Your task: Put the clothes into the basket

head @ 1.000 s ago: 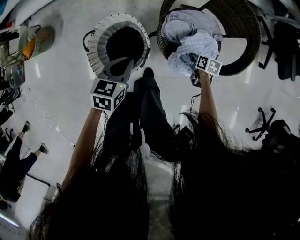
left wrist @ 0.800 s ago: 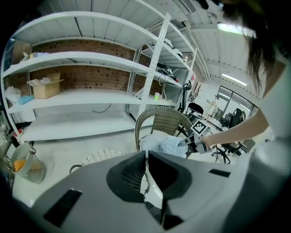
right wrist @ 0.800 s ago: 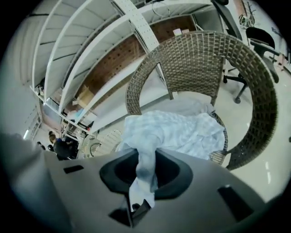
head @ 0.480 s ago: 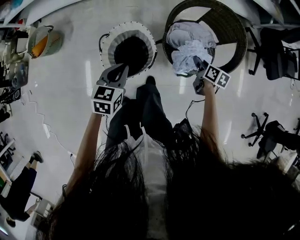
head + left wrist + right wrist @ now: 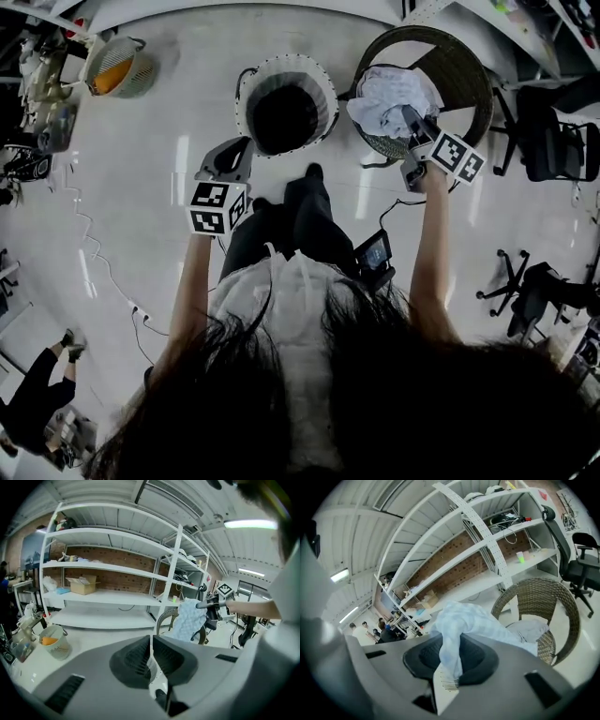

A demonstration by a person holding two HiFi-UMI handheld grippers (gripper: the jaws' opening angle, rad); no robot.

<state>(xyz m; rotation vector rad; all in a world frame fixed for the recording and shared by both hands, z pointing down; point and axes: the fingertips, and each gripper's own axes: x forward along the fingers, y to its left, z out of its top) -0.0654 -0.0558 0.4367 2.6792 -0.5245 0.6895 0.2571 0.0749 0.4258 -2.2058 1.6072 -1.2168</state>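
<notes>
Pale blue garment (image 5: 465,620) now higher above wicker chair (image 5: 472,73), clamped in fingers of right gripper (image 5: 414,122); left gripper (image 5: 236,150) fingers together.

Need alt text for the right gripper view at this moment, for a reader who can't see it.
The right gripper is shut on a pale blue checked garment that drapes over its front. Behind stands a wicker chair with a second garment on its seat, and white shelving runs along a brick wall.
</notes>
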